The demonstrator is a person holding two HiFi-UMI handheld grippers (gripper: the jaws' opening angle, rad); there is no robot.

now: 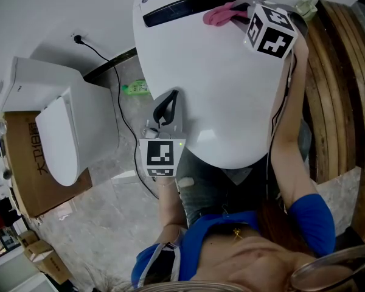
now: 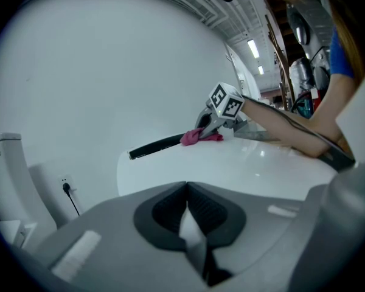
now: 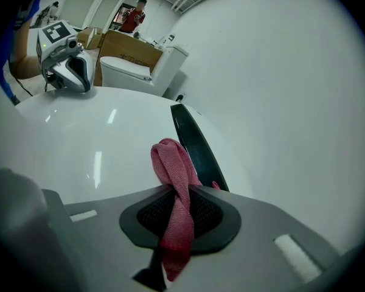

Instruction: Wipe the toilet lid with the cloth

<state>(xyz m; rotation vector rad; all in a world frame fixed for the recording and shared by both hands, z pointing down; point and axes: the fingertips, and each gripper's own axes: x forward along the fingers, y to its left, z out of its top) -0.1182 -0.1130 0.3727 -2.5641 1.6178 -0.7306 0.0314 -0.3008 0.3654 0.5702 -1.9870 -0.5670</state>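
Note:
A white toilet lid [image 1: 213,84] fills the middle of the head view, with a black strip [image 1: 182,8] along its far end. My right gripper [image 1: 231,14] is at that far end, shut on a pink cloth [image 1: 218,14] that rests on the lid beside the strip. In the right gripper view the cloth [image 3: 173,187] is pinched between the pads and bunches forward onto the lid [image 3: 97,151]. My left gripper [image 1: 166,109] lies at the lid's near left edge, shut with nothing in it. The left gripper view shows the lid [image 2: 231,169] and the cloth [image 2: 198,137] far ahead.
A second white toilet [image 1: 61,126] stands on the floor to the left, by a cardboard box [image 1: 30,163]. A black cable [image 1: 118,102] runs from a wall socket down past the bowl. A green bottle [image 1: 135,89] lies on the floor. Wooden boards [image 1: 337,72] stand at the right.

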